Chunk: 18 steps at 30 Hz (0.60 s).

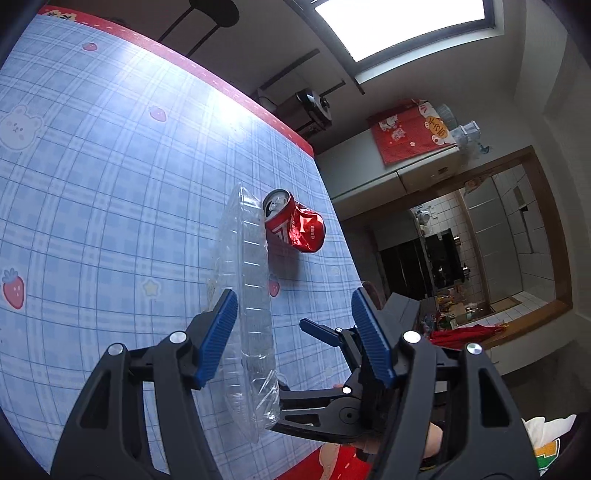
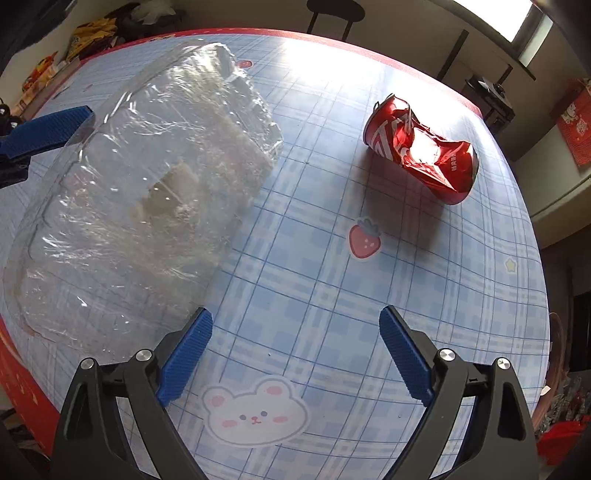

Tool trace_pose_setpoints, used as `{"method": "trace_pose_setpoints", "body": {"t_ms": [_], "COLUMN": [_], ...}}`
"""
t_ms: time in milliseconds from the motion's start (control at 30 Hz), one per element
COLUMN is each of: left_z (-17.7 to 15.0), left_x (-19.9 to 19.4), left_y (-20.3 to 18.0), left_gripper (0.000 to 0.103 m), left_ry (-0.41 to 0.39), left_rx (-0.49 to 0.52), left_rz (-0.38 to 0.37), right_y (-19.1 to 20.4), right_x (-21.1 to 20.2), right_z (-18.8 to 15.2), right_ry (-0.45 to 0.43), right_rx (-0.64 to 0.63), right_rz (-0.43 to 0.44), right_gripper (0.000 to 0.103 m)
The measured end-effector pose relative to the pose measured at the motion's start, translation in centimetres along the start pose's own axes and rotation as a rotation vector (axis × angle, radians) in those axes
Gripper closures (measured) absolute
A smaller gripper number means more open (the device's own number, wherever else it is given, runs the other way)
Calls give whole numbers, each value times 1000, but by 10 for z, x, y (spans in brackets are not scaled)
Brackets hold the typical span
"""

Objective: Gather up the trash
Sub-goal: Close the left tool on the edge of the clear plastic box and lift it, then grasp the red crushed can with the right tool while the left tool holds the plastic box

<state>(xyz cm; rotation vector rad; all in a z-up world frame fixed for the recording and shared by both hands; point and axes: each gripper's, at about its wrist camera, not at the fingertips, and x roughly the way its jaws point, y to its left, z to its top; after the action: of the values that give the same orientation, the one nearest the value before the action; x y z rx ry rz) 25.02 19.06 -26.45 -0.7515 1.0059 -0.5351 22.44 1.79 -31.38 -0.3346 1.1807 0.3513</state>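
Note:
A clear plastic food container (image 1: pixel 251 295) lies on the blue checked tablecloth (image 1: pixel 110 184), seen edge-on in the left wrist view and as a wide crumpled tray in the right wrist view (image 2: pixel 140 192). A crushed red soda can (image 1: pixel 295 225) lies just beyond it, also in the right wrist view (image 2: pixel 421 147). My left gripper (image 1: pixel 293 306) is open, its jaws on either side of the container's near rim, not closed on it. My right gripper (image 2: pixel 295 325) is open and empty over the cloth, beside the container. The left gripper's blue fingers (image 2: pixel 48 129) show at the left of the right wrist view.
The table's red edge (image 1: pixel 258 107) runs along the far side. A chair (image 2: pixel 332 18) stands behind the table. Bags and clutter (image 2: pixel 88 33) lie beyond the far left edge. A kitchen doorway (image 1: pixel 498 240) is off to the right.

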Motion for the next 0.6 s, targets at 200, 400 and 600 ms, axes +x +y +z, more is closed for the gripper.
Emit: {"method": "trace_pose_setpoints", "body": {"t_ms": [200, 400, 600], "left_z": [-15, -23, -27], "left_x": [30, 38, 13], "left_y": [11, 21, 19], "left_gripper": [63, 83, 85], "left_ry": [64, 56, -12], "left_rx": [-58, -80, -43], "left_rz": [58, 86, 109], "right_y": [-11, -33, -66], "right_x": [-9, -12, -21], "right_z": [-8, -17, 2], "right_ry": [-5, -2, -64], "right_rx": [38, 90, 99], "right_rz": [27, 31, -29], "right_gripper": [13, 13, 13]}}
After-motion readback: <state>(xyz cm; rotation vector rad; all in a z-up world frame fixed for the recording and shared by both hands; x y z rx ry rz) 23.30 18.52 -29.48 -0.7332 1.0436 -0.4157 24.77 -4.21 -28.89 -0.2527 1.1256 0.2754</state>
